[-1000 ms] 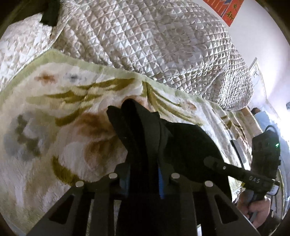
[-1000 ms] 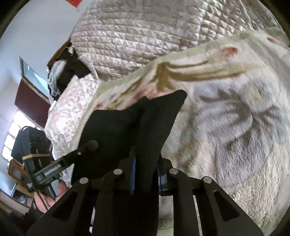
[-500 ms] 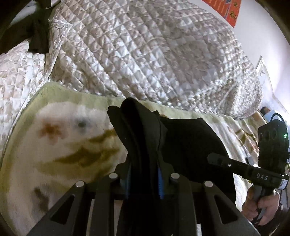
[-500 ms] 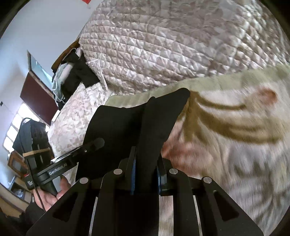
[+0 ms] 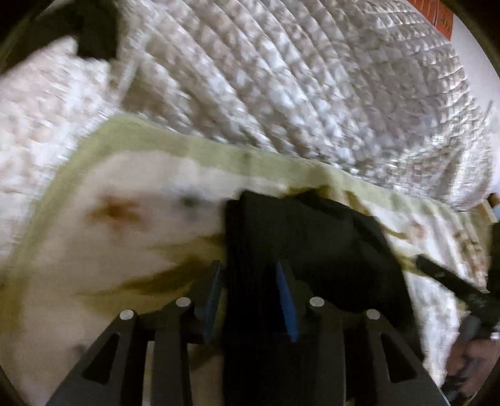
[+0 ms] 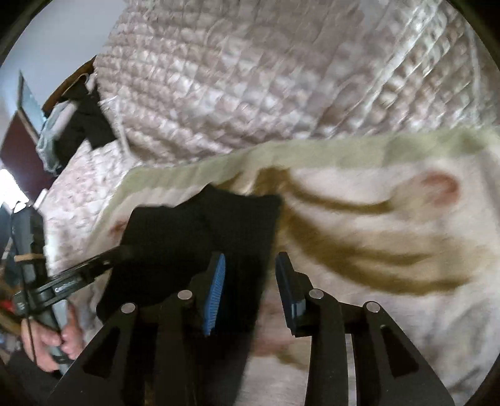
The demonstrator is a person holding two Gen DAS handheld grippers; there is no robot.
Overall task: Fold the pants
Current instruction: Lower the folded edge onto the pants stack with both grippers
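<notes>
The black pants [image 5: 312, 243] lie bunched on a white floral blanket [image 5: 109, 250]; they also show in the right wrist view [image 6: 203, 231]. My left gripper [image 5: 250, 290] has its blue pads spread, with the black cloth filling the gap between them. My right gripper [image 6: 250, 281] is open; the cloth lies against its left pad [image 6: 215, 290] and clear of the right one. Each gripper shows at the edge of the other's view: the right gripper [image 5: 453, 281], the left gripper [image 6: 72, 281]. Both views are motion-blurred.
A quilted silvery bedspread [image 5: 297, 78] rises behind the blanket [image 6: 375, 250]. A pale quilted pillow [image 5: 40, 125] lies at the left. Dark clothes [image 6: 84, 125] are piled by the headboard. A red poster [image 5: 437, 15] hangs on the wall.
Both grippers have opened; half a second ago each was clamped on the black cloth. The pants have dropped lower onto the blanket, and both cameras have tilted down a little.
</notes>
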